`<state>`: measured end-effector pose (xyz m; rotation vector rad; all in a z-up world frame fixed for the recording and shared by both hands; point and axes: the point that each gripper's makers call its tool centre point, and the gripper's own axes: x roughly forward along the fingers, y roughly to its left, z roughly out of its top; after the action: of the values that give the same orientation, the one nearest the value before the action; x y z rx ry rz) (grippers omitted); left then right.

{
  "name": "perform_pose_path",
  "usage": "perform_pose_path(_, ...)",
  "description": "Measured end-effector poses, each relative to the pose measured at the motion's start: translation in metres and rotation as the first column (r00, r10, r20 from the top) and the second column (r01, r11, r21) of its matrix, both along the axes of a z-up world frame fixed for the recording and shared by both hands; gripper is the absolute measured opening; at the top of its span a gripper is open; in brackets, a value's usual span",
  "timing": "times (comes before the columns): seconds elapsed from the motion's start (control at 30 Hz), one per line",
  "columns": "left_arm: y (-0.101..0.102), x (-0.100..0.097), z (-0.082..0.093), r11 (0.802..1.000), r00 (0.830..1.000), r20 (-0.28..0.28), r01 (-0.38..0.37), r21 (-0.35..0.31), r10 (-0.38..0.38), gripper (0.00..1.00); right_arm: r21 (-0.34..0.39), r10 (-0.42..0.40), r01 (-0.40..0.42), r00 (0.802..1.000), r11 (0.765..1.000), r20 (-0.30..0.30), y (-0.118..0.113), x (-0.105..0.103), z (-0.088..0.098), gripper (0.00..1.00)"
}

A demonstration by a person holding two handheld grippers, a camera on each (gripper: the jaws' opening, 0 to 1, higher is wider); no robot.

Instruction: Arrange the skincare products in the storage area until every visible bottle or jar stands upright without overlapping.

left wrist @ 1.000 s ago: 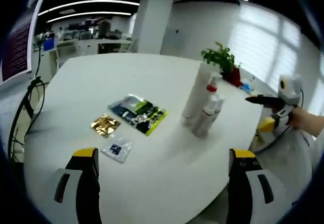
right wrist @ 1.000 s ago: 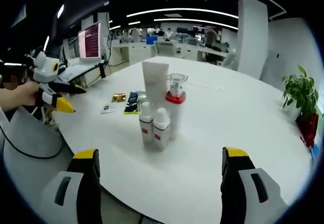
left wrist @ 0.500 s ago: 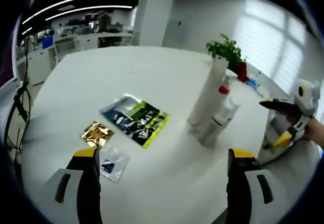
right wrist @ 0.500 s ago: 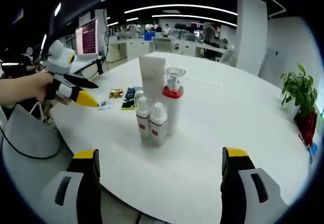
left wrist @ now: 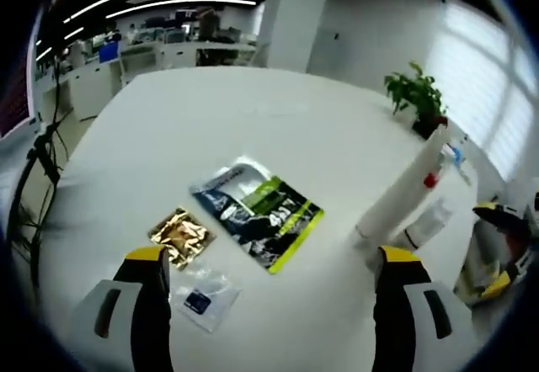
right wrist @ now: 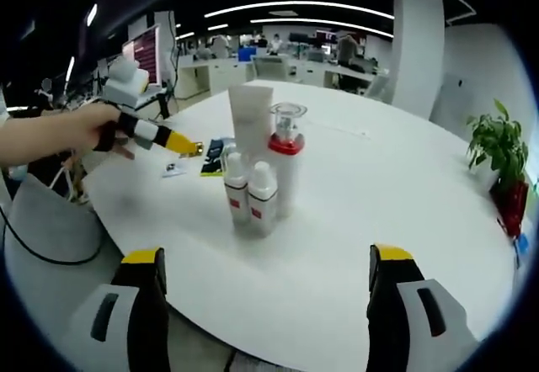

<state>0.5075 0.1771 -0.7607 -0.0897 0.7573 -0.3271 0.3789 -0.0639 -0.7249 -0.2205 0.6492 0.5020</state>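
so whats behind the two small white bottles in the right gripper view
Right behind the two small white bottles stand a tall white tube and a bottle with a red collar and clear cap. Their lower parts are hidden by the small bottles.

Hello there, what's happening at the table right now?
Both tongs open, empty. Bottles upright, clustered with the tube. Sachets flat nearby, nothing blocking.

An open-plan office: rows of desks [right wrist: 286,69] with monitors [right wrist: 146,55], apparently, beyond the fingers, long ceiling strip lights [right wrist: 295,6], a white column [left wrist: 295,14], and a potted plant [left wrist: 415,96] on the round tabletop [right wrist: 396,187].
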Motion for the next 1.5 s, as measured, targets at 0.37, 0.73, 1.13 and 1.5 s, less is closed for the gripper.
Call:
perform_pose_path(0.37,-0.007,0.038,-0.014,0.997,0.997,-0.059,-0.036,0.062,0.040,0.88,0.005,-0.025,0.025,1.000,1.000,-0.004,-0.004,0.001,0.000,0.98)
perform_pose_path(0.73,-0.030,0.067,-0.022,0.993,0.994,-0.054,-0.095,0.071,0.099,0.86,0.009,-0.054,0.054,0.999,0.998,0.001,-0.009,0.003,0.001,0.98)
perform_pose_path(1.13,-0.027,0.074,-0.036,0.977,0.978,-0.081,-0.182,0.111,0.191,0.84,0.014,-0.069,0.069,0.998,0.998,-0.002,-0.011,0.004,0.000,0.98)
perform_pose_path(1.5,-0.030,0.068,-0.054,0.967,0.955,-0.167,-0.231,0.111,0.247,0.81,0.024,-0.079,0.080,0.997,0.997,-0.008,-0.013,0.004,-0.001,0.98)
